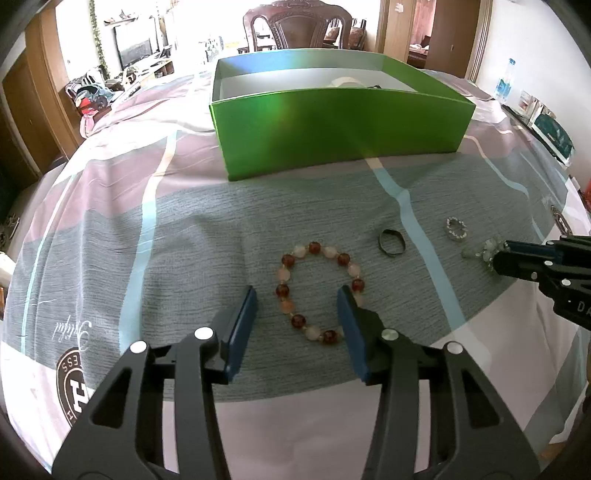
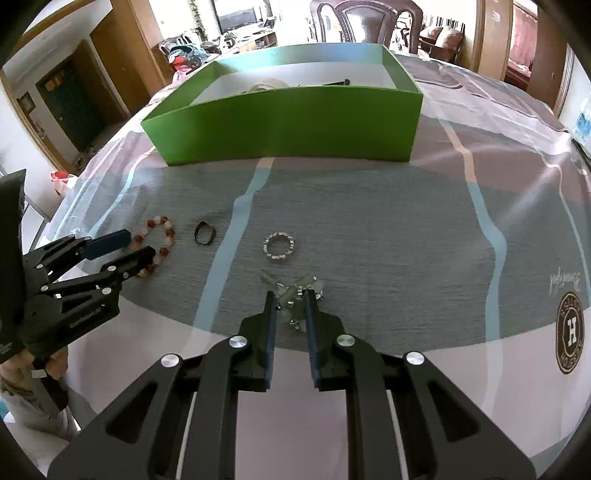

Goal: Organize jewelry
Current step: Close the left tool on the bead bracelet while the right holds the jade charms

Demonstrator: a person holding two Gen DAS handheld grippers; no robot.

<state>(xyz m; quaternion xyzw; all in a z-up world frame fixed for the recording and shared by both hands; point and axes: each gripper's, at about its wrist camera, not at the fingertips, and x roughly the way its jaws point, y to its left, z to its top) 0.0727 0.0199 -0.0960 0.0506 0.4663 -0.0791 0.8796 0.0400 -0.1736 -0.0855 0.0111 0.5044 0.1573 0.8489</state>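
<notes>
A red and pink bead bracelet (image 1: 320,295) lies flat on the grey cloth. My left gripper (image 1: 299,291) is open, low over it, one finger outside its left side and one over its right side. To its right lie a dark ring (image 1: 391,242) and a small silver beaded ring (image 1: 456,229). My right gripper (image 2: 291,297) is partly closed around a pale green beaded piece (image 2: 295,291) that rests on the cloth; its fingers stand either side of it. An open green box (image 1: 332,129) stands behind, with some items inside.
A patterned cloth (image 1: 147,229) covers the table. A wooden chair (image 1: 299,26) stands behind the box. A water bottle (image 1: 505,81) and packages stand at the far right edge. In the right wrist view, the box (image 2: 288,122) stands ahead and the silver ring (image 2: 279,246) lies just beyond my fingers.
</notes>
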